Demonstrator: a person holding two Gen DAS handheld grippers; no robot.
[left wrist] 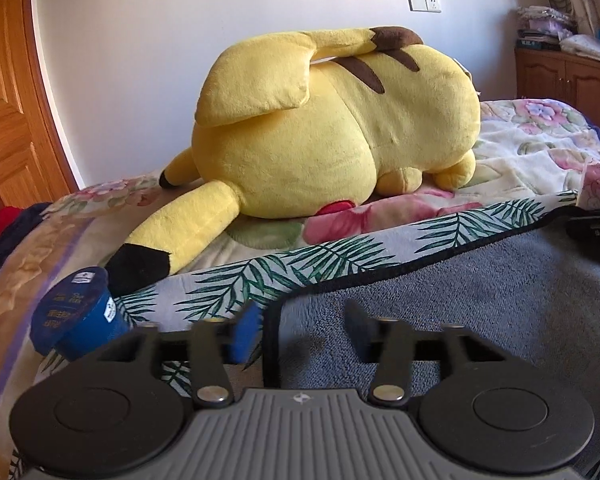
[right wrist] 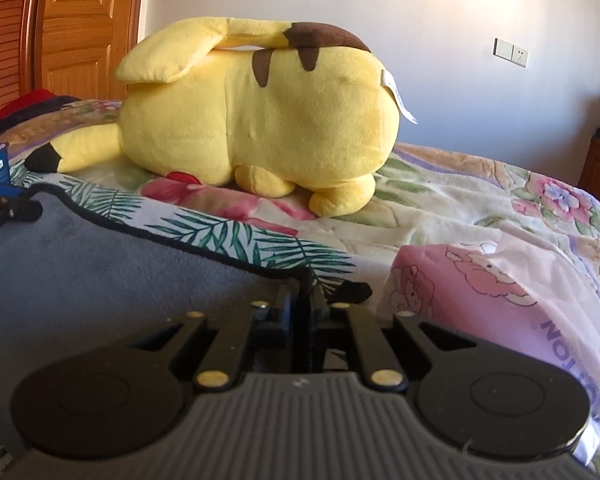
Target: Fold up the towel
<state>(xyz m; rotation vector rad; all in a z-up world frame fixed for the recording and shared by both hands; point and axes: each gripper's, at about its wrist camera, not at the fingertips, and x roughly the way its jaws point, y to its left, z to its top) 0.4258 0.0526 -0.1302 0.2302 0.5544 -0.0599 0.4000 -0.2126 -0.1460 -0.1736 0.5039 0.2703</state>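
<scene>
While the left gripper [left wrist: 300, 328] gapes over one towel [left wrist: 480, 300], the right gripper [right wrist: 300, 308] pinches its corner.

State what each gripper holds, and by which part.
The right gripper is shut on the grey towel with black edging at its corner. The left gripper is open astride the towel's other corner and holds nothing.

Wall [left wrist: 140, 60]: white, far beyond my view.
Door [left wrist: 4, 92]: wooden, far left.
Cabinet [left wrist: 568, 76]: wooden, far right.
Light: daylight.

Grey towel [left wrist: 480, 300] with black trim, spread flat on leaf-print cloth [left wrist: 228, 280]
</scene>
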